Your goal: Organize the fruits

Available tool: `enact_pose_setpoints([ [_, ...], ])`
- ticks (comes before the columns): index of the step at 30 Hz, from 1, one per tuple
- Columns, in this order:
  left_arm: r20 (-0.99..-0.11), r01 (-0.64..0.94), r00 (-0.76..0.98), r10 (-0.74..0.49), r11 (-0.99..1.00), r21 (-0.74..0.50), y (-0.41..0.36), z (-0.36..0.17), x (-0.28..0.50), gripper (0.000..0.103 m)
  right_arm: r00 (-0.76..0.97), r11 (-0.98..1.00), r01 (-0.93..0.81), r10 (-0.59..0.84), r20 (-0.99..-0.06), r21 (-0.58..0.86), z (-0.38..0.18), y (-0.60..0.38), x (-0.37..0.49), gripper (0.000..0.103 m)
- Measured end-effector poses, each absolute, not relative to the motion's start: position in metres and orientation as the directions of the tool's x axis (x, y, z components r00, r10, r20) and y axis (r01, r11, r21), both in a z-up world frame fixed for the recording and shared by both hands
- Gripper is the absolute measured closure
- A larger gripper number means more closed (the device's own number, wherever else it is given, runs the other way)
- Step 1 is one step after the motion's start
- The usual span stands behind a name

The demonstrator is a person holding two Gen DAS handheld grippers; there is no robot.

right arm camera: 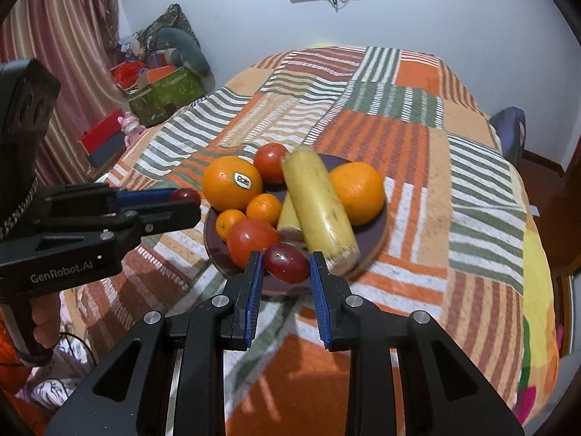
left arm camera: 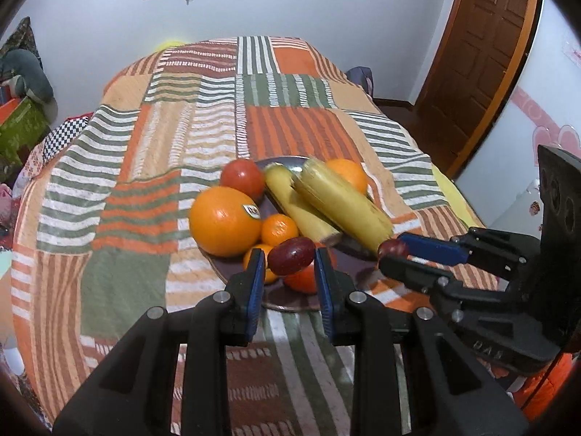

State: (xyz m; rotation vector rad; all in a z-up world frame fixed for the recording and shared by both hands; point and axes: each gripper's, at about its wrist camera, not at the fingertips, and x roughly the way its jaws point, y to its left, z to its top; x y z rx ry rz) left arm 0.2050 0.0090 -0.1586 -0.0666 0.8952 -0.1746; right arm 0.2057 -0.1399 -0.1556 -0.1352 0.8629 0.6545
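Jaws of each gripper, left (left arm camera: 290,267) and right (right arm camera: 285,265), clamp a red grape (left arm camera: 291,256) over the plate (right arm camera: 377,239).

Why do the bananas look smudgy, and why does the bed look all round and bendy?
In the left wrist view the bananas are smeared by motion blur; in the right wrist view they look sharper. Both views use fisheye lenses, so the striped bedspread bulges and dark corners ring each picture.

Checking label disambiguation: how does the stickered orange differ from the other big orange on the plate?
The stickered orange carries a Dole label; the plain orange shows none. The stickered orange sits left of the bananas, beside a tomato; the plain orange sits right. Both are large, on the plate.
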Motion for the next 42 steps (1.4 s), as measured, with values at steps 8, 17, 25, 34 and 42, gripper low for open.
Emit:
enact_pose_setpoints([
  [8, -0.776, 0.125, 0.606, -0.173, 0.985, -0.122, 0.017, -0.172, 0.223, 0.075, 0.468, 0.796, -0.591, 0.469, -0.749, 0.129, -0.159, -0.124, 0.219, 0.079],
  [17, -0.794, 0.135, 0.582, -0.179, 0.983, -0.122, 0.016, -0.187, 0.237, 0.074, 0.46, 0.797, -0.592, 0.457, -0.761, 0.121, -0.163, -0.115, 0.227, 0.078],
  [25, -0.789, 0.125, 0.584, -0.19, 0.982, -0.144, 0.022, -0.185, 0.235, 0.071, 0.473, 0.802, -0.586, 0.456, -0.754, 0.117, -0.157, -0.116, 0.225, 0.071],
  [34, -0.686, 0.099, 0.713, -0.144, 0.99, -0.105, 0.03, -0.128, 0.199, 0.071, 0.568, 0.821, -0.558, 0.482, -0.668, 0.118, -0.109, -0.136, 0.208, 0.071],
  [42, -0.487, 0.076, 0.868, -0.094, 0.996, -0.057, 0.03, -0.047, 0.143, 0.071, 0.714, 0.843, -0.533, 0.498, -0.493, 0.079, -0.034, -0.156, 0.168, 0.071],
])
